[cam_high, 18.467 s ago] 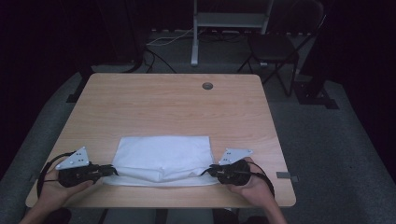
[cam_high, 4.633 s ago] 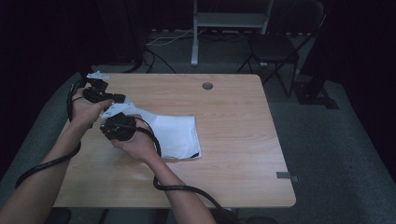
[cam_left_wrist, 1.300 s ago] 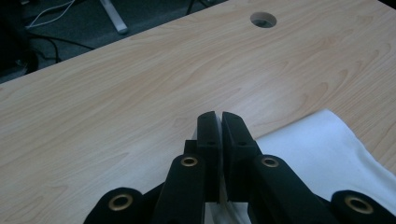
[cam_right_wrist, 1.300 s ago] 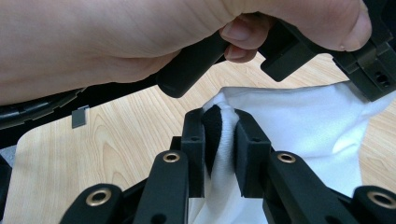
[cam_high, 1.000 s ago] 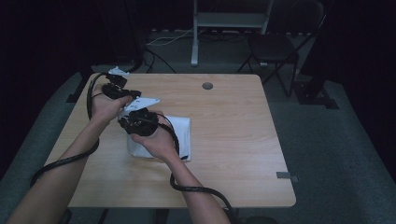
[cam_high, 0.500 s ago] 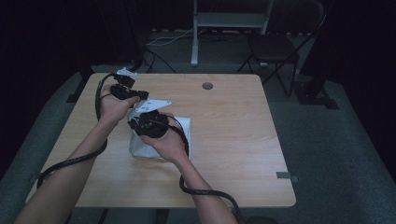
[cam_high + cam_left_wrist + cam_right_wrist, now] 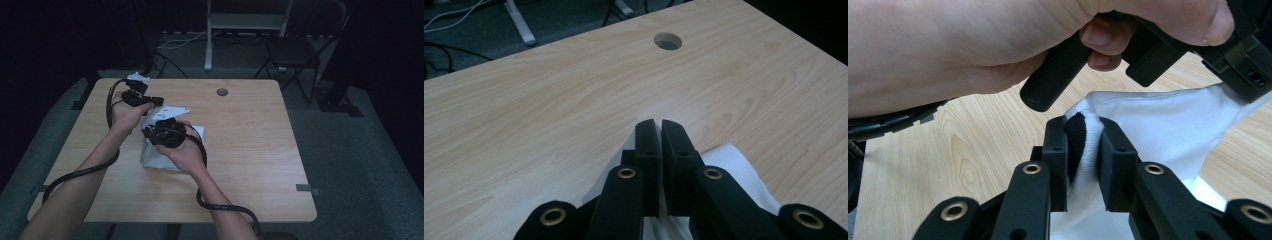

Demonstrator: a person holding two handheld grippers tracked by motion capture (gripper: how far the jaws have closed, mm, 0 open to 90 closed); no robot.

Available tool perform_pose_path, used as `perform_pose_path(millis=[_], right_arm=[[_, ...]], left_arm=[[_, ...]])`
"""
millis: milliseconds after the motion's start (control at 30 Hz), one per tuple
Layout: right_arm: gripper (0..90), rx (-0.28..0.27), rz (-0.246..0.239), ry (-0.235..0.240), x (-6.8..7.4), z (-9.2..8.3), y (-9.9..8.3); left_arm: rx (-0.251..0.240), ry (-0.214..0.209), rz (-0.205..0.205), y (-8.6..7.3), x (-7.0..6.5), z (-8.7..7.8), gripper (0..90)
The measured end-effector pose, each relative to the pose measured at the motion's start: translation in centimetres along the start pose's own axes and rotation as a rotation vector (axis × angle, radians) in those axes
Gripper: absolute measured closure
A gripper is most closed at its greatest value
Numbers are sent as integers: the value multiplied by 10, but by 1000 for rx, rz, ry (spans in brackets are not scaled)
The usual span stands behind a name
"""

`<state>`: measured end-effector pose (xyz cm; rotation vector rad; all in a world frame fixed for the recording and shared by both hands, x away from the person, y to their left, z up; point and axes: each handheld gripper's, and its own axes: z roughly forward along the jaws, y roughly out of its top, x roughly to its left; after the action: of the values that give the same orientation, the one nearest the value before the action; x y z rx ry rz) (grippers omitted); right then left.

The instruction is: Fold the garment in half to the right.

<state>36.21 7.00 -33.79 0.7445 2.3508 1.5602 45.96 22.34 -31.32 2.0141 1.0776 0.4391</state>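
Compared with half a second ago, both hands sit a touch farther toward the table's far-left part, and the white cloth [image 7: 170, 150] is bunched smaller than the wide, flat fold it made at the near edge in the earliest frame. The left gripper [image 7: 150, 102] is clamped tight on an edge of the cloth [image 7: 734, 165], its jaws nearly meeting with white fabric showing between and beside them. The right gripper [image 7: 150, 134] is closed on a thick fold of the cloth [image 7: 1088, 135], the jaws pinching fabric that swells out between them; the left hand [image 7: 973, 45] crosses just above it in the right gripper view. The cloth lies left of the table's middle, partly lifted toward the grippers and partly resting on the wood. The wooden table [image 7: 250, 150] has open surface to the right and toward the near edge; a round cable hole [image 7: 222, 92] sits near the far edge, well apart from the cloth. Beyond the table the room is dark, with grey carpet, a chair [image 7: 295, 50] and a metal stand [image 7: 245, 22]
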Motion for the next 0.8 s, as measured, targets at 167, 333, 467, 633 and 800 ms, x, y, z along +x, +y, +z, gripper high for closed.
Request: perform_pose_path(millis=[167,333,467,633,800], right_arm=[[769,0,1,-6,-3,-5,-2],[769,3,2,-10,-4,-8,-2],[769,3,6,-14,-5,-11,-4],[769,2,-1,-19,-7,-15,-7],[769,3,11,-22,-8,-18,-8]], left_arm=[[-7,-2,0,1,-3,1,867],[-7,-14,15,3,-7,3,866],[-9,-21,18,3,-10,6,867],[-10,-30,20,3,-14,9,867],[-13,-33,19,4,-16,11,867]])
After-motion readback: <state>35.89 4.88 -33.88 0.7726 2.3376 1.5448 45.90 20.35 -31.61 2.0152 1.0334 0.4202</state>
